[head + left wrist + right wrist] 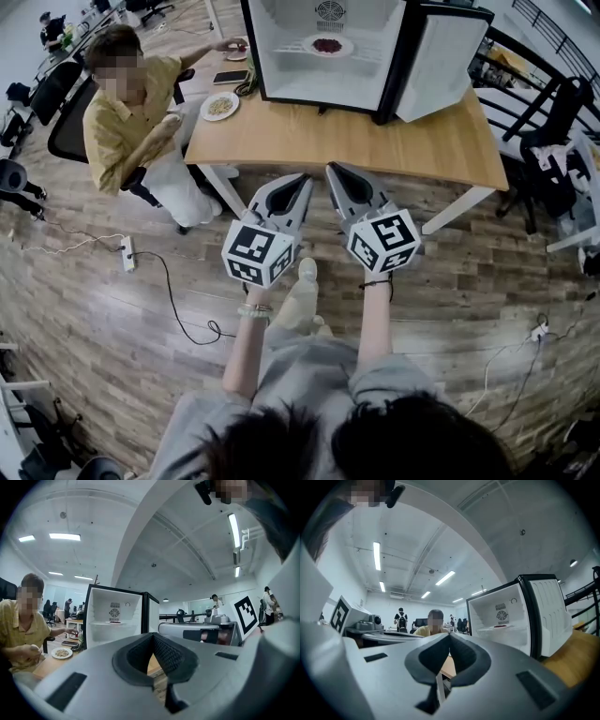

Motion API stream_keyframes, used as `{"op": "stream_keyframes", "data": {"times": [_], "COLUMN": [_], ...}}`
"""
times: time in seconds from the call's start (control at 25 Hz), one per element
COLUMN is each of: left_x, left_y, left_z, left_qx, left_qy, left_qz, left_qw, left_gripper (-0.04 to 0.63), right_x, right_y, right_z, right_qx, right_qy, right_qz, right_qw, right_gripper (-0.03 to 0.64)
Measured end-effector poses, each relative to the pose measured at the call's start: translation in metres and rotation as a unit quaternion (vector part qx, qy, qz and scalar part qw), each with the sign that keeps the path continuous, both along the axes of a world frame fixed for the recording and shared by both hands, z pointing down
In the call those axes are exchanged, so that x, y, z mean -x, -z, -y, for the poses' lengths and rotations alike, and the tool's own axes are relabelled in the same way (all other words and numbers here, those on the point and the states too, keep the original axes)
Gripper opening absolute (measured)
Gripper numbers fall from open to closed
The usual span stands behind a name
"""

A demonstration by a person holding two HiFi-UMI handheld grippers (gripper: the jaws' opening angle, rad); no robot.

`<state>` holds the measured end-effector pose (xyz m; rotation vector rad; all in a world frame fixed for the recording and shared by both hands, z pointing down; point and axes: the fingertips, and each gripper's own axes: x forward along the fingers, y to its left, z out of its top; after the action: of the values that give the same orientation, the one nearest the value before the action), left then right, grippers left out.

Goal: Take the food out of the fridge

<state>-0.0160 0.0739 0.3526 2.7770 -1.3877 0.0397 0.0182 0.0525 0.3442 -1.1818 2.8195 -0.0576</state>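
Observation:
A small white fridge stands on a wooden table with its door swung open to the right. Inside, a white plate of dark red food rests on the shelf. It also shows on the shelf in the left gripper view, plate, and in the right gripper view, plate. Both grippers are held level, side by side, short of the table's near edge. My left gripper and right gripper are shut and hold nothing; the tips meet in each own view, left gripper, right gripper.
A person in a yellow shirt sits at the table's left end beside a plate of food and a phone. Office chairs stand at the right. A power strip and cables lie on the wooden floor.

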Motion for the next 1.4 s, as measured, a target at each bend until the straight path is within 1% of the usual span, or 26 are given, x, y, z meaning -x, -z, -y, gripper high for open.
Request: {"op": "stream_keyframes", "data": {"times": [0.12, 0.32, 0.44, 0.64, 0.92, 1.12, 1.4], "left_x": [-0.006, -0.028, -0.033, -0.026, -0.011, -0.011, 0.001], "left_y": [0.001, 0.001, 0.000, 0.002, -0.003, -0.003, -0.005], "left_z": [0.026, 0.063, 0.090, 0.136, 0.195, 0.226, 0.257], "left_qx": [0.001, -0.005, -0.008, -0.011, 0.004, 0.006, 0.000], "left_qy": [-0.007, -0.039, -0.043, -0.042, -0.043, -0.049, -0.040], "left_qz": [-0.009, -0.026, -0.035, -0.040, -0.039, -0.039, -0.038], "left_qw": [0.9999, 0.9989, 0.9984, 0.9983, 0.9983, 0.9981, 0.9985], "left_gripper": [0.008, 0.008, 0.008, 0.008, 0.008, 0.008, 0.008], "right_x": [-0.006, -0.018, -0.023, -0.019, 0.002, 0.000, 0.000], "right_y": [0.001, 0.000, -0.003, -0.003, -0.009, -0.007, -0.018], "right_z": [0.021, 0.056, 0.081, 0.127, 0.185, 0.217, 0.246], "right_qx": [0.003, 0.001, 0.003, 0.005, 0.022, 0.026, 0.039], "right_qy": [-0.005, -0.020, -0.024, -0.026, -0.018, -0.021, -0.028], "right_qz": [-0.007, -0.015, -0.022, -0.017, -0.017, -0.019, -0.010], "right_qw": [1.000, 1.000, 0.999, 0.999, 0.999, 0.999, 0.999], "right_gripper": [0.009, 0.008, 0.009, 0.009, 0.008, 0.008, 0.009]}}
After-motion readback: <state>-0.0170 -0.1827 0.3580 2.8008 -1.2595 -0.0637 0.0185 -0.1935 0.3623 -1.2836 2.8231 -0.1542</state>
